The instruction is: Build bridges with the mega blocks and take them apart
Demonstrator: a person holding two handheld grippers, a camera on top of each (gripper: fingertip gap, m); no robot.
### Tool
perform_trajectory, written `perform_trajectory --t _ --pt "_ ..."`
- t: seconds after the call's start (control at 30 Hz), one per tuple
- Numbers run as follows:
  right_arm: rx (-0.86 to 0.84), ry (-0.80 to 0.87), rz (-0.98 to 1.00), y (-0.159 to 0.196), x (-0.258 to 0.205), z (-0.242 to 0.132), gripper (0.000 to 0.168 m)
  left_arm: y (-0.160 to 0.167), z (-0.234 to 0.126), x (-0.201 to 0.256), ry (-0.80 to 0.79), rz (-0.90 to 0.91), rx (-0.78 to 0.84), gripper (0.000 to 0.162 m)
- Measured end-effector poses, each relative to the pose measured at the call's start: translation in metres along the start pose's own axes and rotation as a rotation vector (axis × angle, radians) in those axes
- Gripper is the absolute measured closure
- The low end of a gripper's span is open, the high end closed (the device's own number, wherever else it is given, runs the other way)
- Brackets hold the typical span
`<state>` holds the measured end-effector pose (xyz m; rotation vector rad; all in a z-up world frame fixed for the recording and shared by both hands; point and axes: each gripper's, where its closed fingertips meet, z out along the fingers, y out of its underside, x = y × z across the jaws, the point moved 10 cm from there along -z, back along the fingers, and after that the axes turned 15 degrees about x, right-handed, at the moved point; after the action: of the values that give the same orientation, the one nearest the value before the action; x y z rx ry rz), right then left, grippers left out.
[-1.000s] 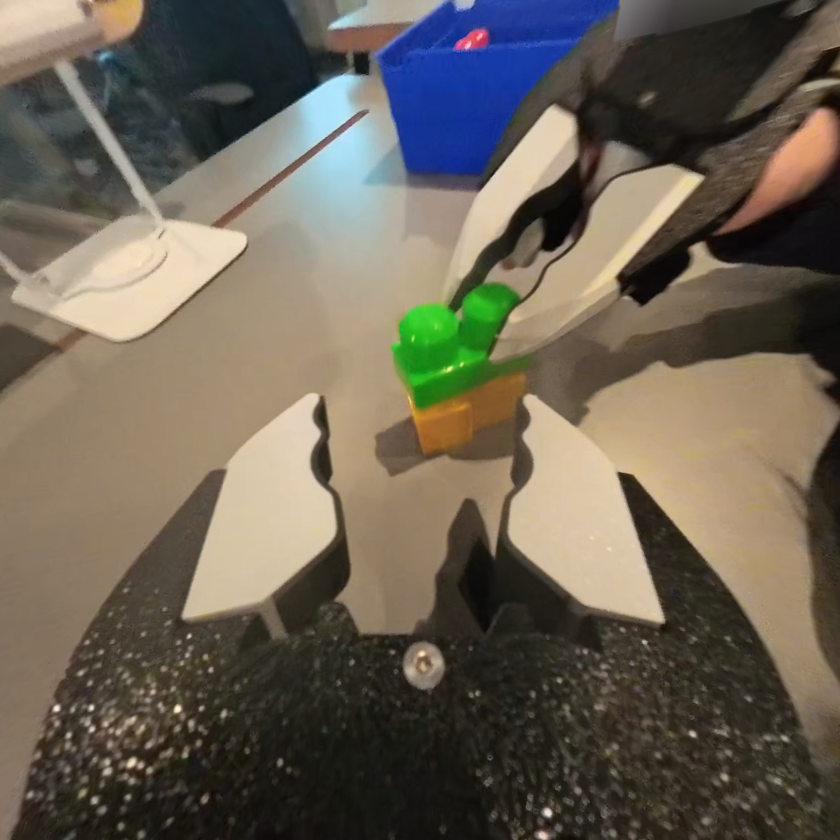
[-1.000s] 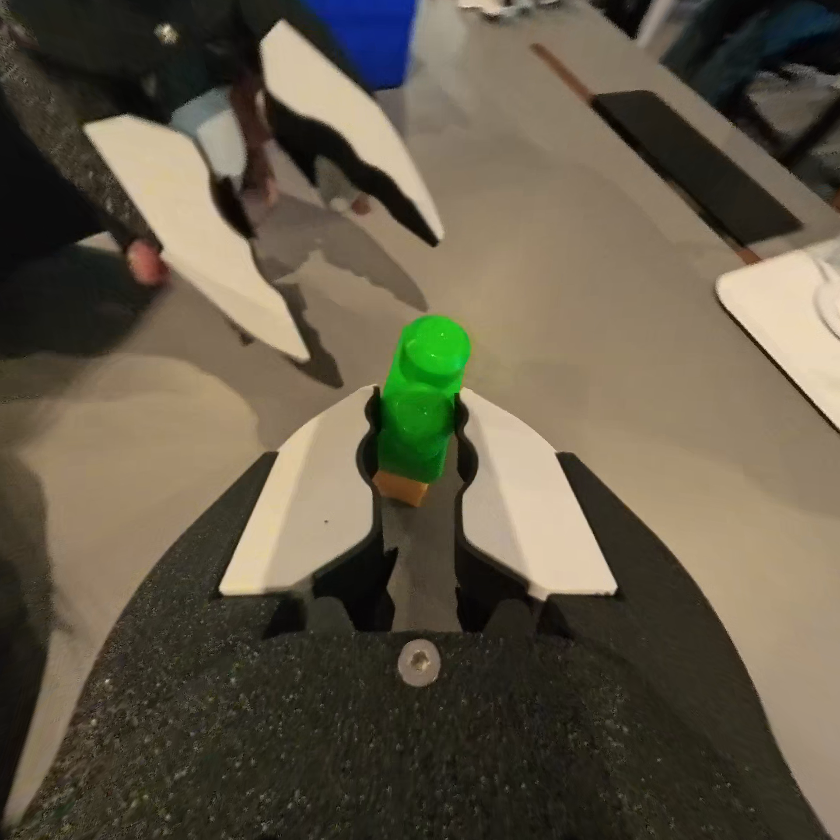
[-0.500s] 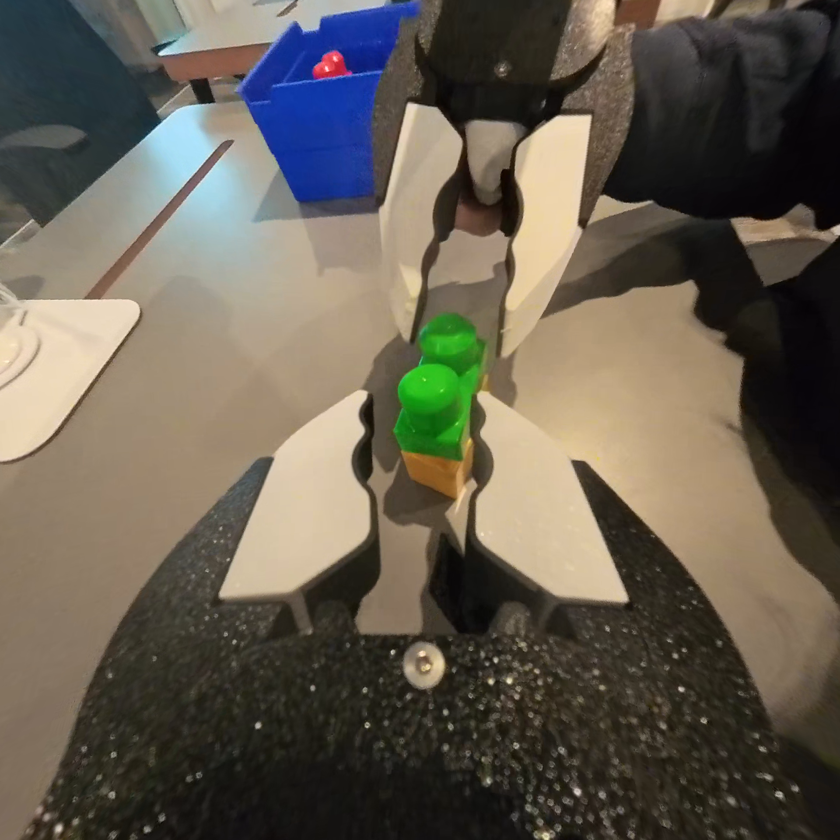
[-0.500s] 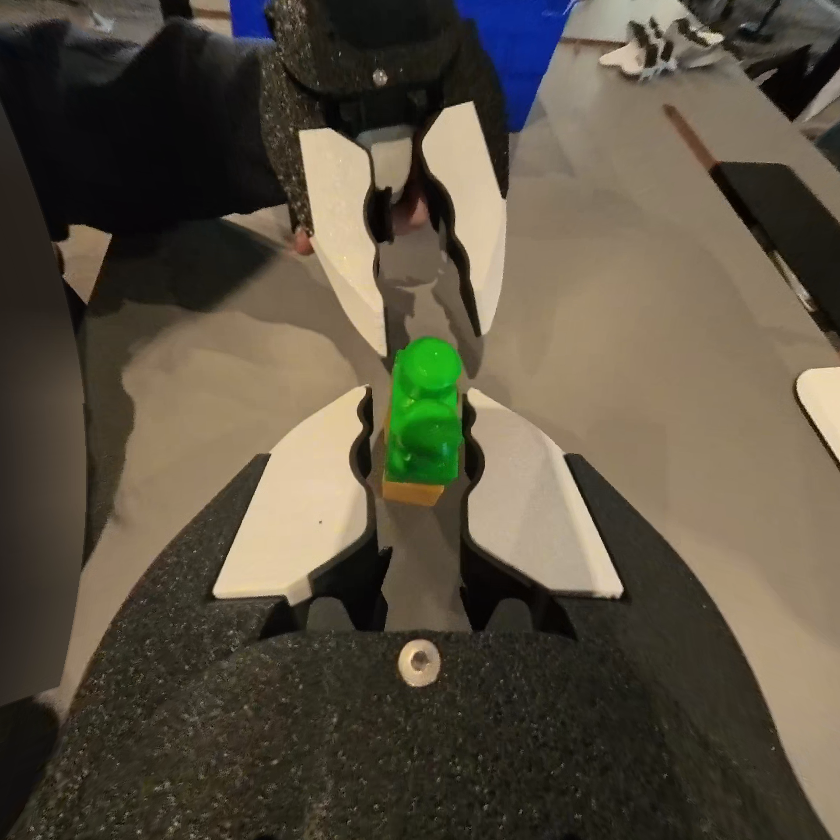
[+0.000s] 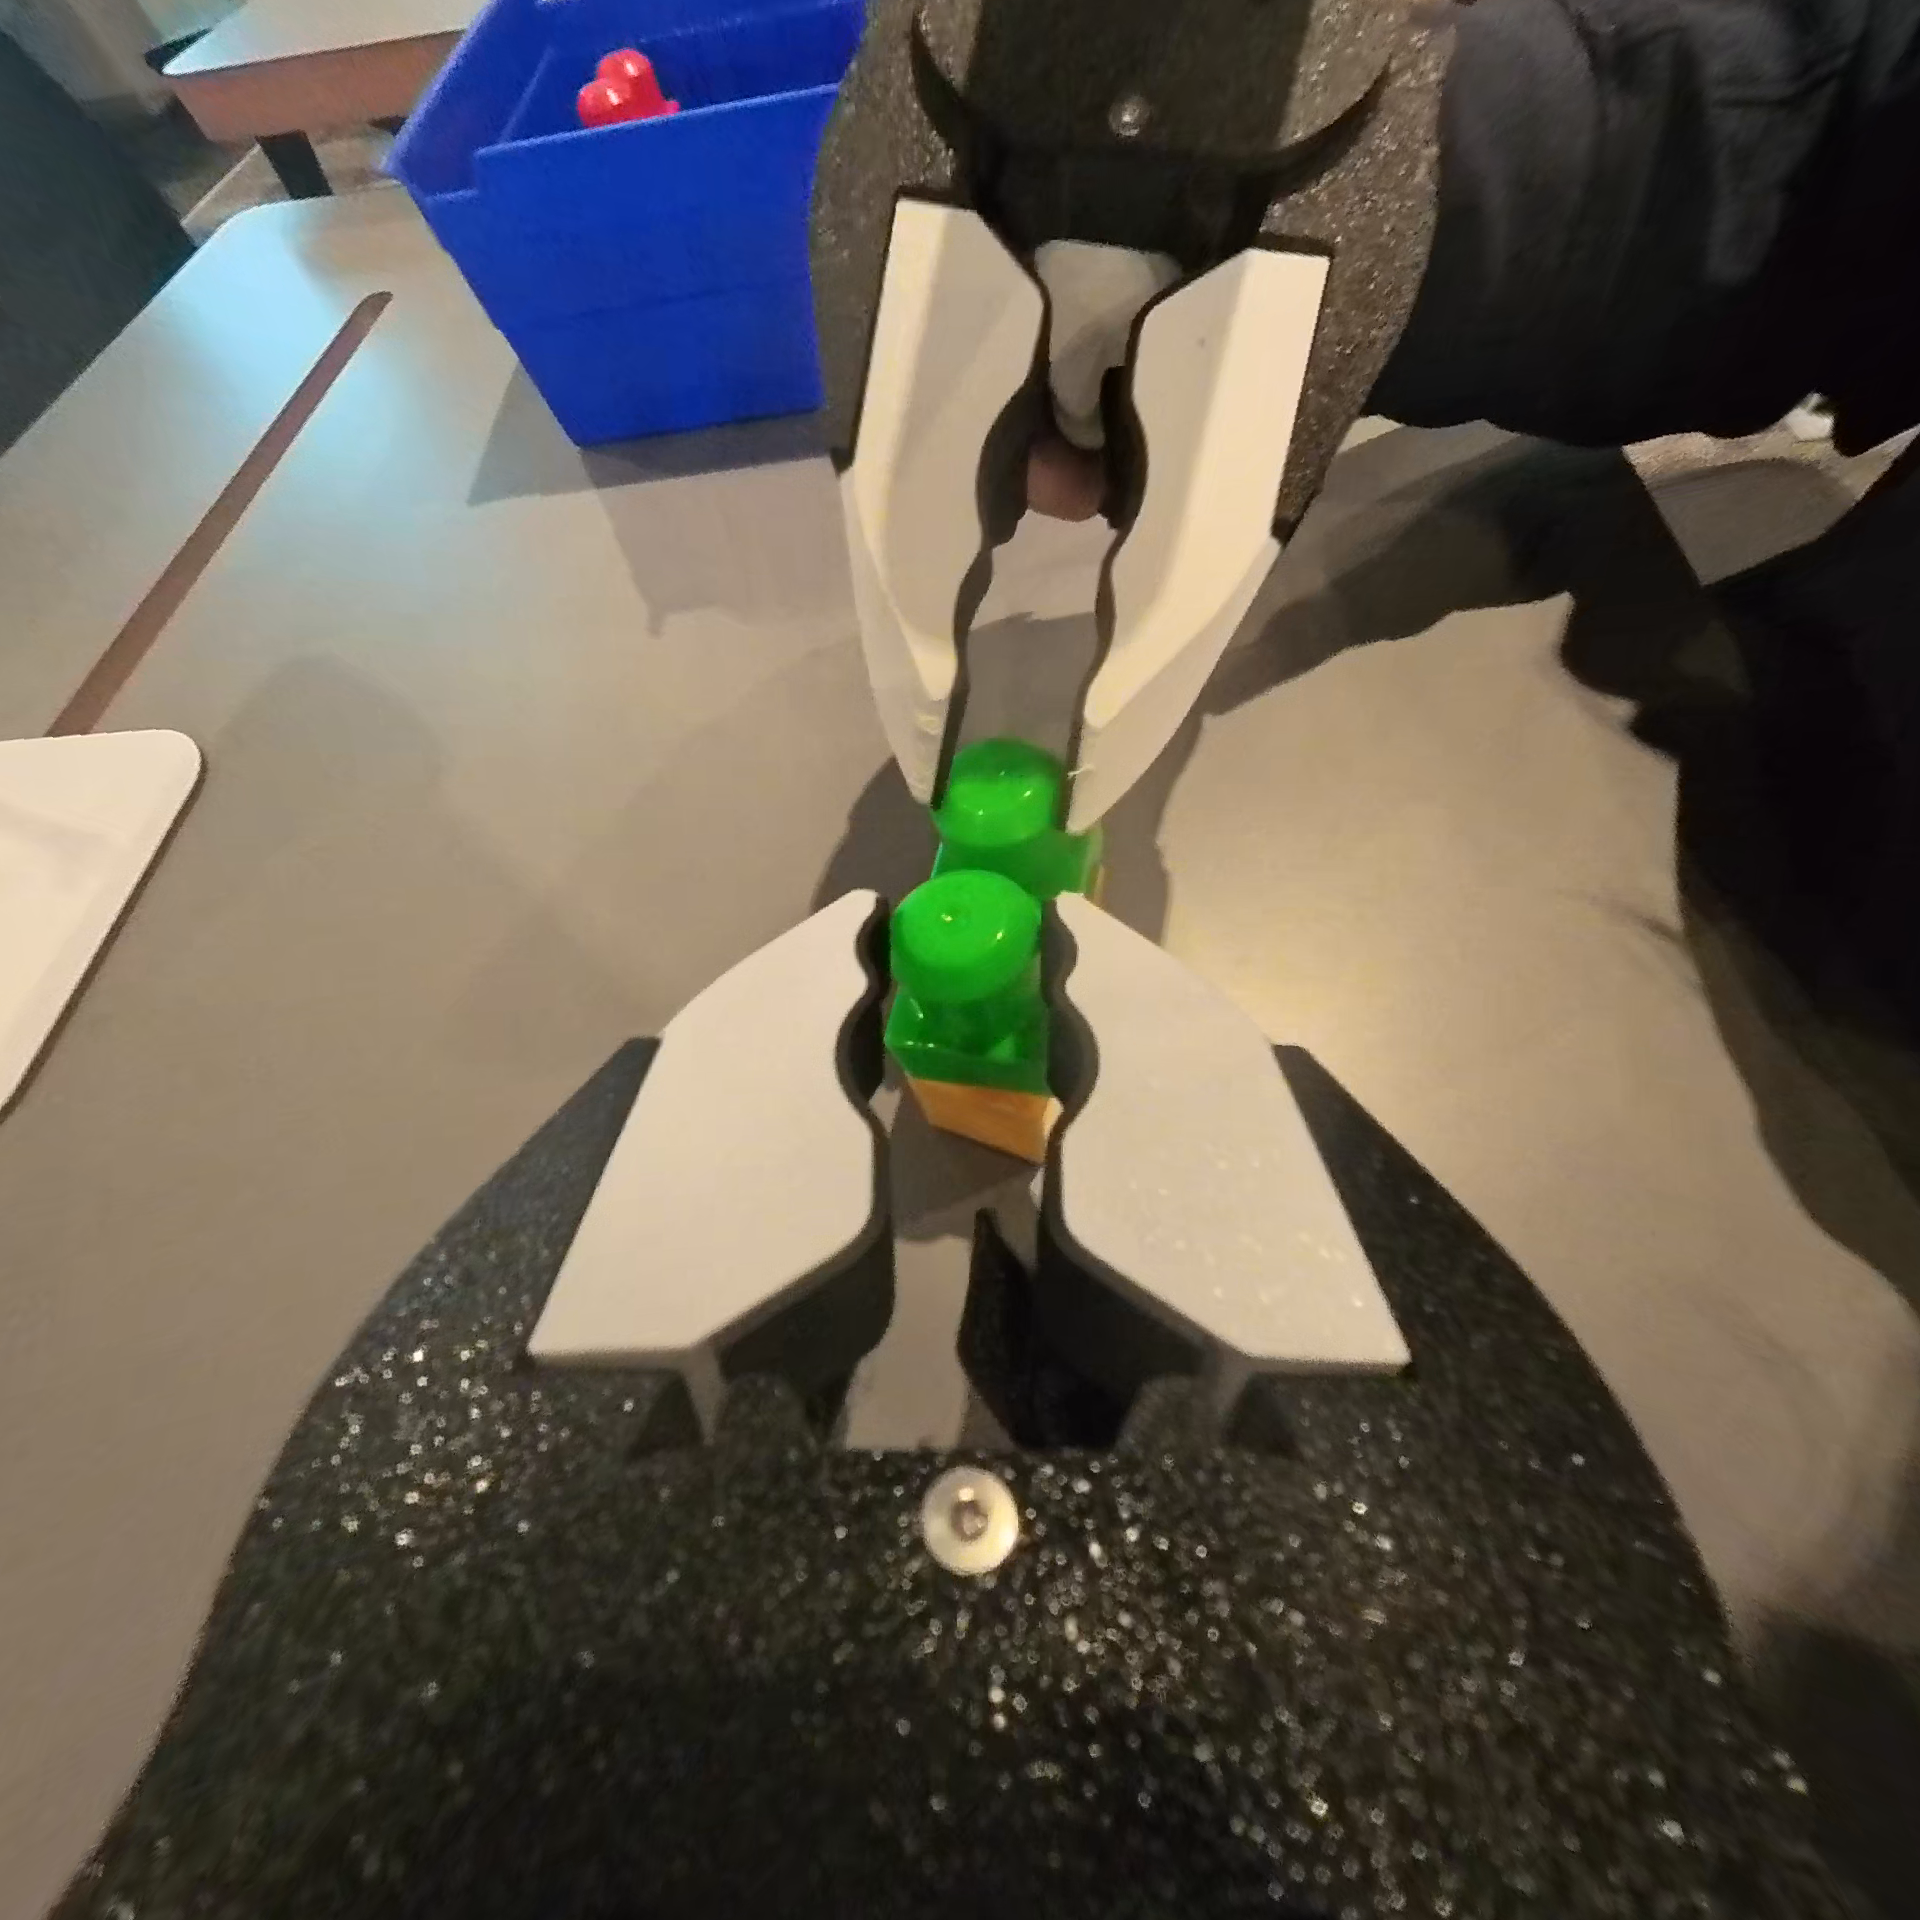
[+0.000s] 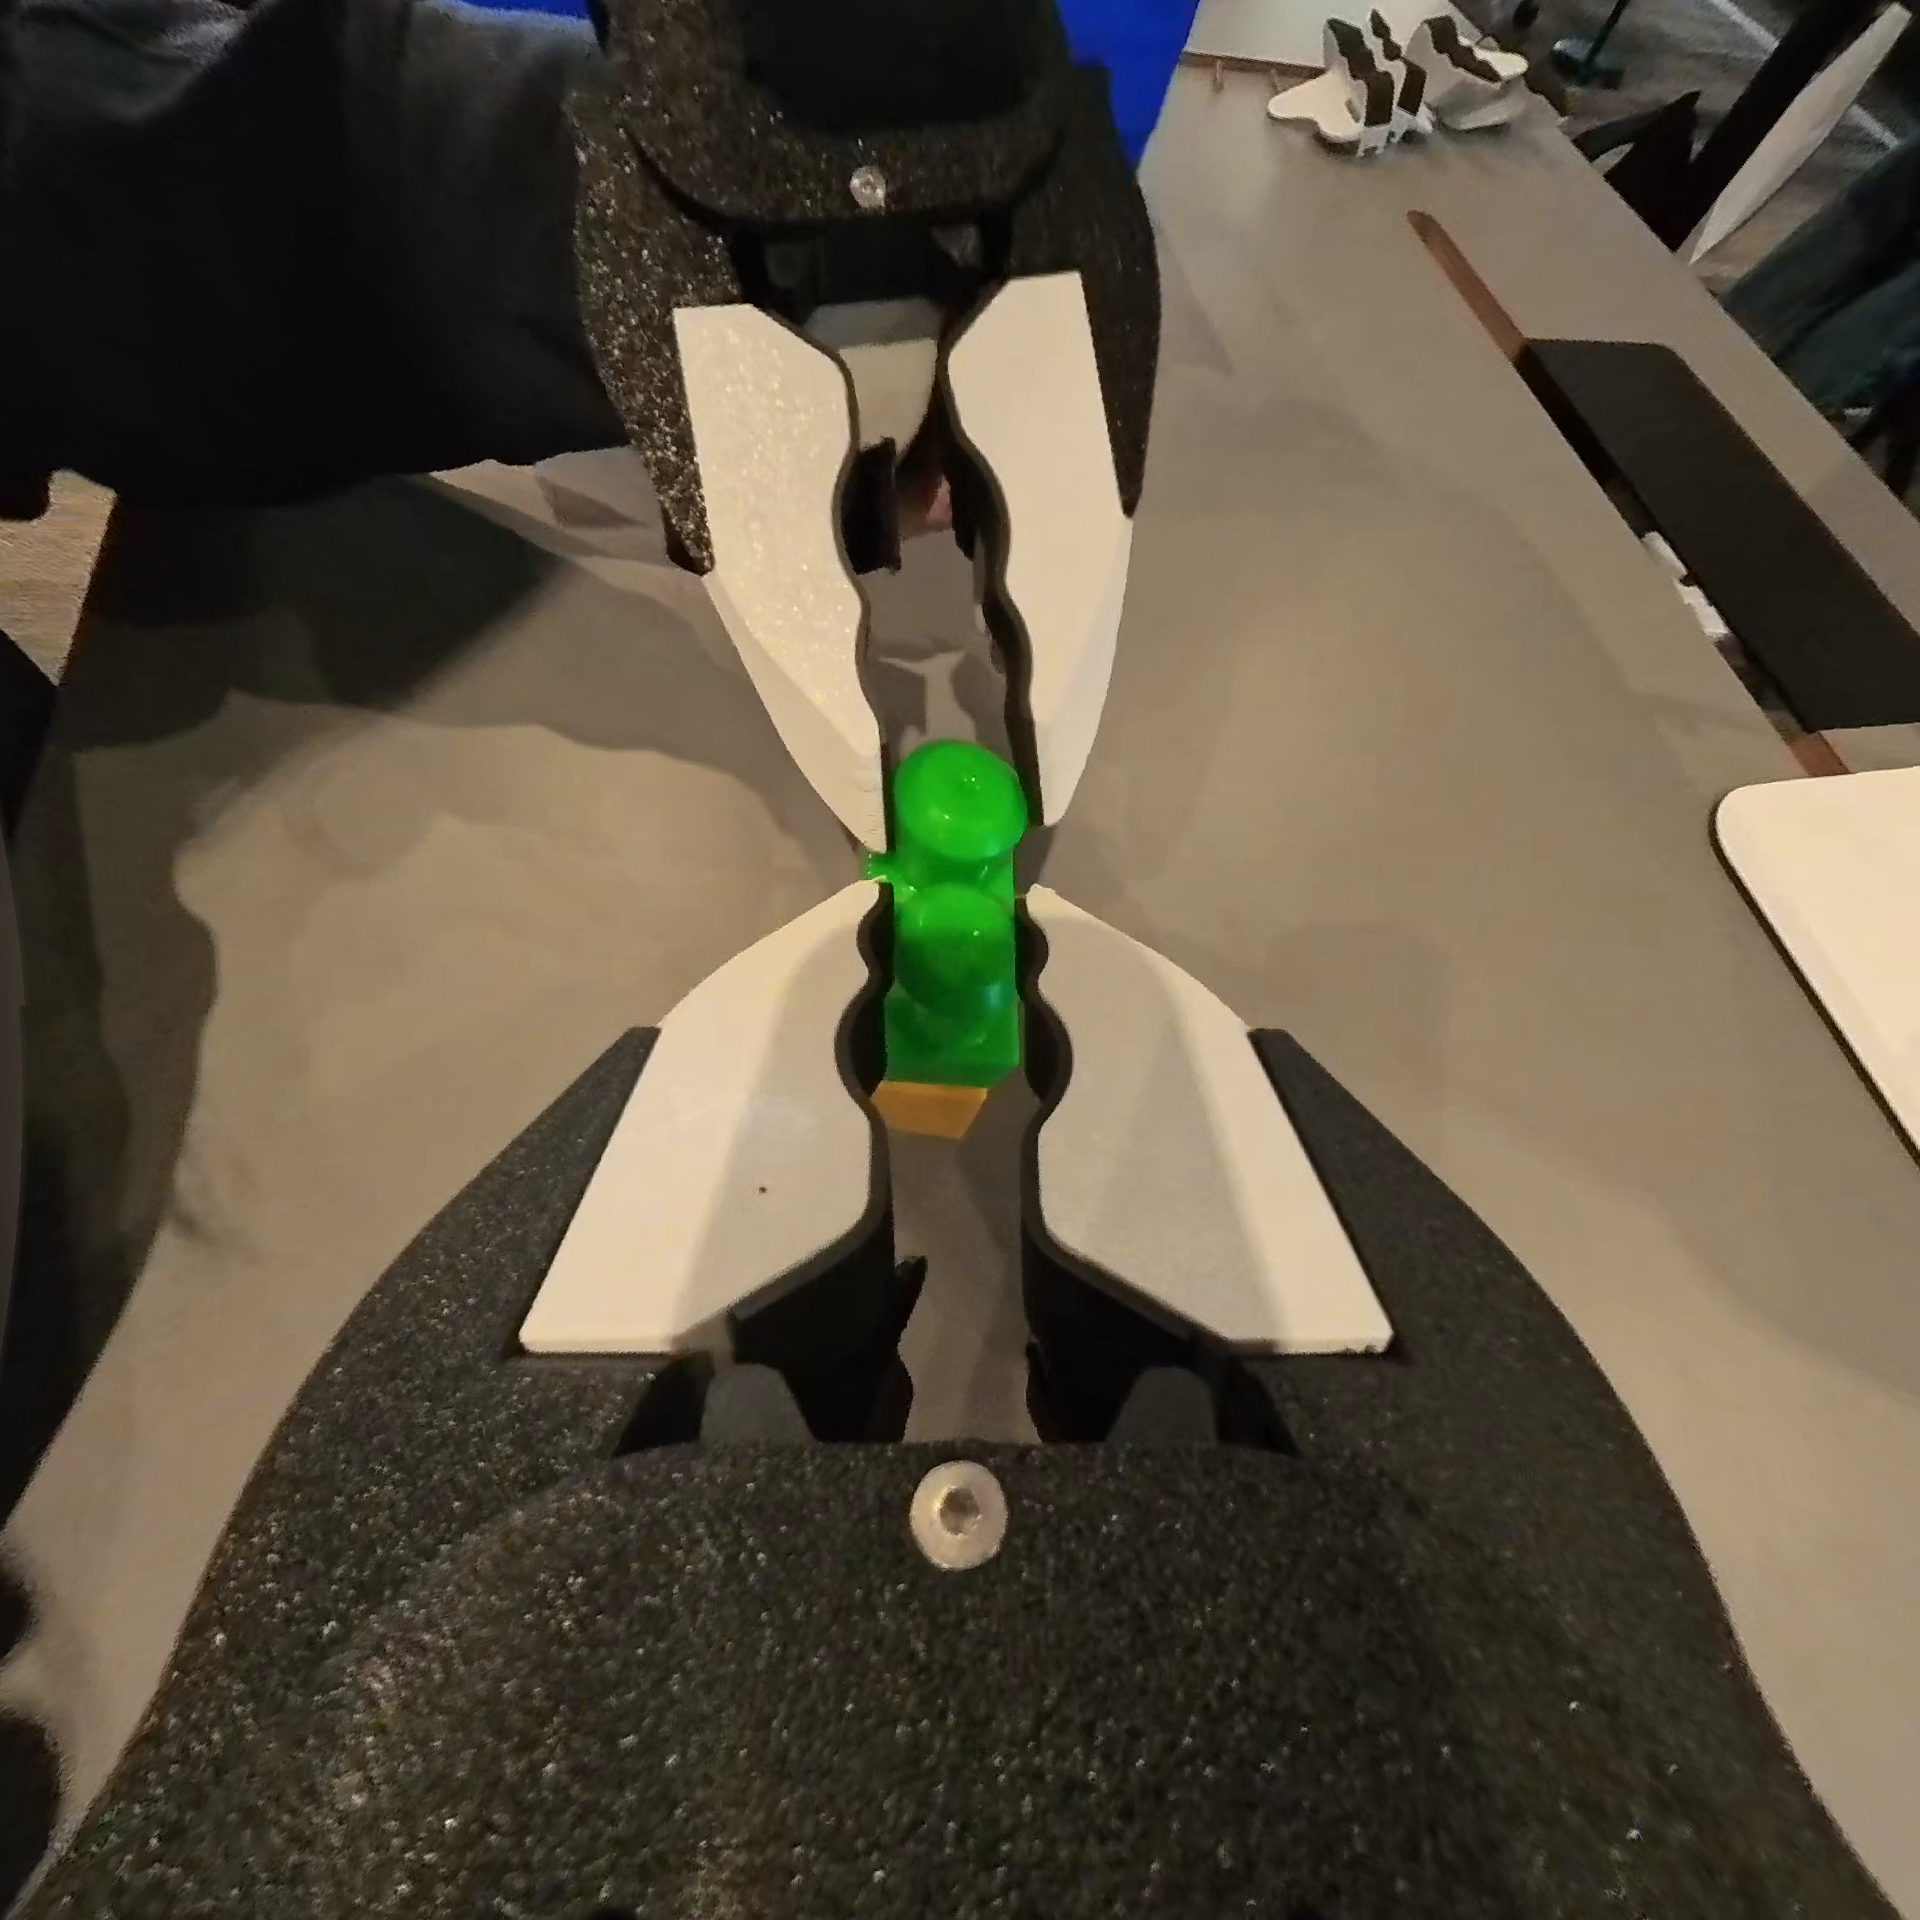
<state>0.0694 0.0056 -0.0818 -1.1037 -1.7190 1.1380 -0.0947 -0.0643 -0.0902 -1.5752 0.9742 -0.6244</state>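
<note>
Green block on orange block, gripped from both ends.
Left tool [image 5: 966, 977] and right tool [image 6: 951, 977] each pinch the glossy two-stud green block [image 5: 961, 997], stacked on the orange block [image 5: 987, 1117].

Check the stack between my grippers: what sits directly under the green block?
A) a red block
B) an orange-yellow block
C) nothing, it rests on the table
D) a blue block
B: the green block sits on an orange-yellow block, seen below it in both wrist views, between the left gripper and the right gripper.
</note>
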Motion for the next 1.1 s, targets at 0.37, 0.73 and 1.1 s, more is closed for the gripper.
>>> perform_trajectory --t 0.37,0.73,1.1 --pt "0.035 0.051 -0.076 0.008 -0.011 0.002 0.147 0.008 0.0 0.002 0.018 0.056 0.016 0.136" --pt "0.118 0.112 0.076 0.026 -0.01 -0.012 0.117 0.015 -0.015 0.002 -0.088 -0.022 0.071 0.11" --pt "0.052 -0.021 0.105 0.034 0.011 0.005 0.134 0.038 0.008 0.002 -0.053 -0.043 -0.054 0.12"
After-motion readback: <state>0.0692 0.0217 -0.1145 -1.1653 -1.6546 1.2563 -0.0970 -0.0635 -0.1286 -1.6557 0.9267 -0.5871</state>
